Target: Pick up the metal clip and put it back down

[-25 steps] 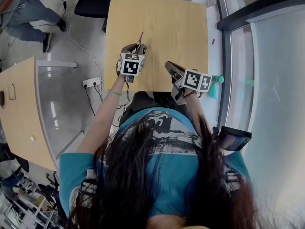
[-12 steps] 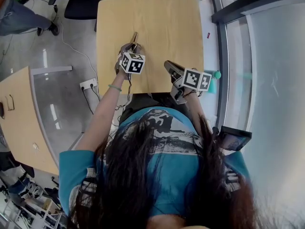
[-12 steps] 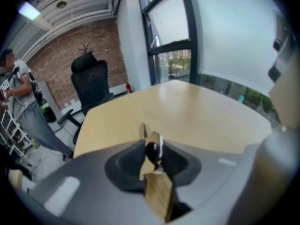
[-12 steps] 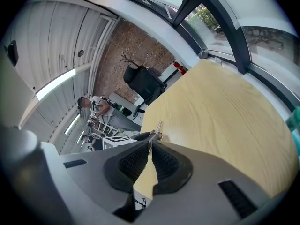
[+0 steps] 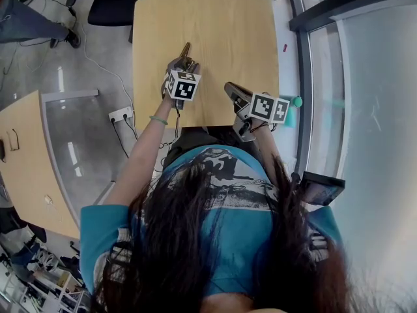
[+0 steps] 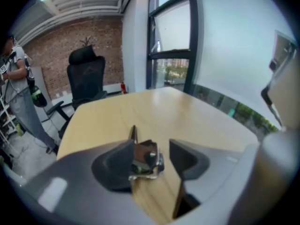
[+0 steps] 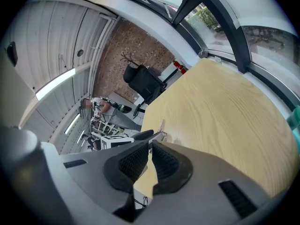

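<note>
The jaws of the left gripper [image 6: 152, 156] are being opened, and the metal clip [image 6: 146, 158] is seen between them. The clip is leaned against the left pad, while a clear gap is left to the right pad, so it is no longer pressed from both sides. Its lower end is set on the table [image 6: 108, 121], and one thin arm of it is pointed away from the gripper.

In the head view the left gripper [image 5: 184, 60] is held over the left-centre part of the table [image 5: 221, 31], with the clip [image 5: 185, 49] showing just past its tip. Compared with half a second ago, the gripper and the clip are found at nearly the same place on the table. Compared with one second ago, the clip is seen lower and closer to the wood.

The right gripper [image 7: 150, 156] is kept with its ribbed pads almost together, and nothing is held between them. In the head view it [image 5: 233, 91] is rested at the near edge of the table, well apart from the clip, and its position is not changed from the earlier frames.

Beyond the far edge of the table a black office chair [image 6: 86, 74] is placed before a brick wall [image 6: 61, 50], and a tall window [image 6: 173, 32] is seen to the right. A standing person [image 6: 16, 93] is partly visible at the left edge.
</note>
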Available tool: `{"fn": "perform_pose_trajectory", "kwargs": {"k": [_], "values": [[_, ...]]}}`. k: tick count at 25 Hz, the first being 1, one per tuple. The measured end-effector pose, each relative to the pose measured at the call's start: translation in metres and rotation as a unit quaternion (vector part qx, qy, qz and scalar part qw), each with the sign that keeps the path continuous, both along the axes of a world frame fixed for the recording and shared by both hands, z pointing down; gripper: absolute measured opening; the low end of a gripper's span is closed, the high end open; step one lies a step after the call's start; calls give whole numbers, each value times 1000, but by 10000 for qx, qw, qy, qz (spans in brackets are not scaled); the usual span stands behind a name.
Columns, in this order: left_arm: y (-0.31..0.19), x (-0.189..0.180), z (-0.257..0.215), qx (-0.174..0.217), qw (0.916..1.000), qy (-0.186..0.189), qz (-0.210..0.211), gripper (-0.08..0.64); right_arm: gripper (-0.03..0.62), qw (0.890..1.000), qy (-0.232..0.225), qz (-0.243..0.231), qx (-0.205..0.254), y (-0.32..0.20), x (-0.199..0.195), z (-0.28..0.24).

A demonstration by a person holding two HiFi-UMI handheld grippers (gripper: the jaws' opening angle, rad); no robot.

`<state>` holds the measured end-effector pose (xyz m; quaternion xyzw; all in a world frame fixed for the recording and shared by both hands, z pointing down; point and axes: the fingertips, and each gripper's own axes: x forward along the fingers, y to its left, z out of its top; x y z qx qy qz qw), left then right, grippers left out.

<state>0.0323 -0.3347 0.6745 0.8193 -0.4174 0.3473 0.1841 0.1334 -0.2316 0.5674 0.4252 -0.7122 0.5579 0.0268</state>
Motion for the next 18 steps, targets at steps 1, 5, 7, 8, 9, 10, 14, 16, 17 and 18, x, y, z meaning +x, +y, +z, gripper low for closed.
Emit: {"fn": "perform_pose_trajectory", "kwargs": {"k": [1,5,7,8,9,10,14,16,17,18], "values": [[-1,0,-6,54,10000,58,-36,241,34,10000,-5,-18,6,0,-1,0],[2,-4,-39,175,9979,536,-318,239,34,9999,-12,-85,65,4,-8,-3],[9,-9,-57,115,9943,947,-484,239,34,9999,-25,-121,114,5,-15,-6],[13,-12,-66,51,9913,1193,-553,239,34,9998,-32,-137,138,6,-19,-7],[19,-14,-75,-31,9874,1453,-626,238,34,9997,-40,-151,163,7,-22,-9],[24,-16,-83,-114,9826,1710,-716,225,34,9997,-48,-168,188,8,-25,-10],[45,-31,-115,-127,9639,2408,-1129,70,34,9992,-95,-251,304,14,-36,-12],[61,-48,-136,8,9574,2617,-1219,15,34,9988,-117,-283,379,23,-51,-18],[70,-56,-147,69,9545,2720,-1219,3,34,9986,-131,-290,424,28,-60,-22],[80,-63,-156,121,9519,2819,-1194,4,34,9984,-145,-289,470,33,-68,-26]]}}
